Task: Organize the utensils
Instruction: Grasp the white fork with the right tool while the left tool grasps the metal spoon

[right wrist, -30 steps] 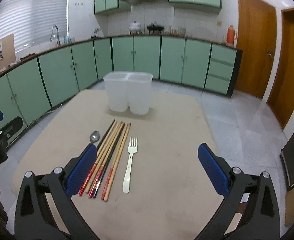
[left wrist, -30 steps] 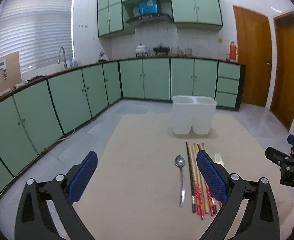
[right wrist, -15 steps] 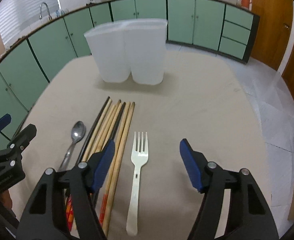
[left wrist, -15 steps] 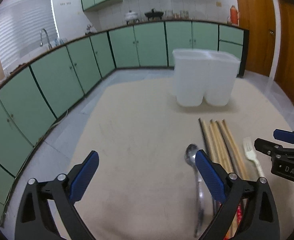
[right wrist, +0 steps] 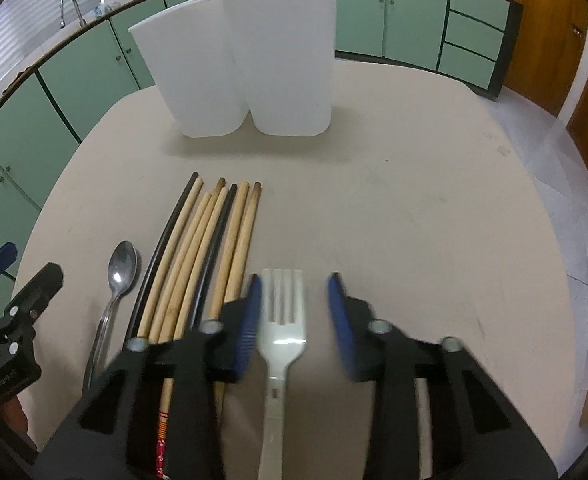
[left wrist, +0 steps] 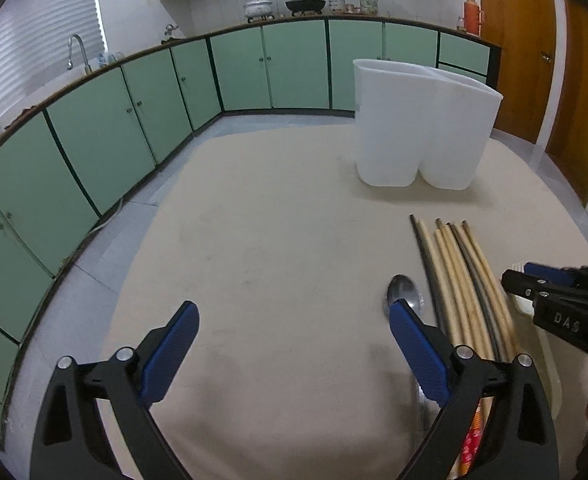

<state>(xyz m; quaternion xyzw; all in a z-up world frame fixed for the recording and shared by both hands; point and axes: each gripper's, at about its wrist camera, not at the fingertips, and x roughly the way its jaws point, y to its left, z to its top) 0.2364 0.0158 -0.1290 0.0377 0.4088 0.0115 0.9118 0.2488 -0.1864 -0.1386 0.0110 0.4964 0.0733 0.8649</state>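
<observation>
In the left view, my left gripper (left wrist: 290, 344) hangs wide open over the bare table (left wrist: 278, 216), holding nothing. The spoon (left wrist: 404, 298) peeks out by its right finger, and the holder (left wrist: 422, 128) stands further back.

In the right view, my right gripper (right wrist: 294, 312) has just been closing around the fork (right wrist: 282, 320). The picture is blurry, but I think the pads are not touching it yet. If I am off-center, I might bump the chopsticks (right wrist: 214, 248) just beside it. Only this view shows the fork clearly.

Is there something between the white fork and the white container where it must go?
Nothing visible: bare beige tabletop lies between the white plastic fork and the white two-compartment container. The wooden chopsticks lie beside that path.
</observation>
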